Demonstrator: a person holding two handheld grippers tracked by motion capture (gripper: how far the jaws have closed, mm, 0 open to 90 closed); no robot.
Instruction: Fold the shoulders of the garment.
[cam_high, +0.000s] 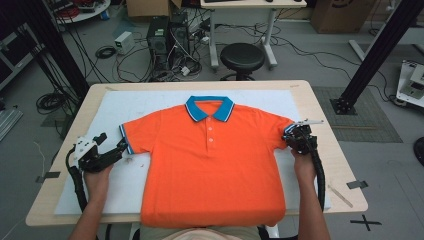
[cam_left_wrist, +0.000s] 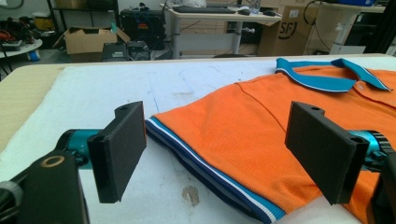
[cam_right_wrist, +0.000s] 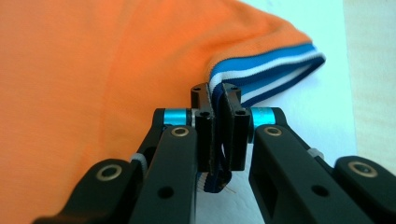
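An orange polo shirt (cam_high: 210, 160) with a blue collar (cam_high: 210, 107) lies flat, front up, on the white mat (cam_high: 120, 107). My right gripper (cam_high: 296, 136) is shut on the striped cuff (cam_right_wrist: 266, 77) of the shirt's right-hand sleeve; in the right gripper view the cuff's edge is pinched between the two pads (cam_right_wrist: 205, 133). My left gripper (cam_high: 114, 145) stands open at the other sleeve. In the left gripper view the blue-and-white striped cuff (cam_left_wrist: 210, 179) lies on the mat between the two wide-apart pads (cam_left_wrist: 119, 149), which do not touch it.
The mat covers a wooden table (cam_high: 330, 165) whose bare edges show left and right. Beyond the table's far edge stand a black stool (cam_high: 242, 57), computer towers (cam_high: 167, 37) with cables on the floor, and a black frame post (cam_high: 372, 55).
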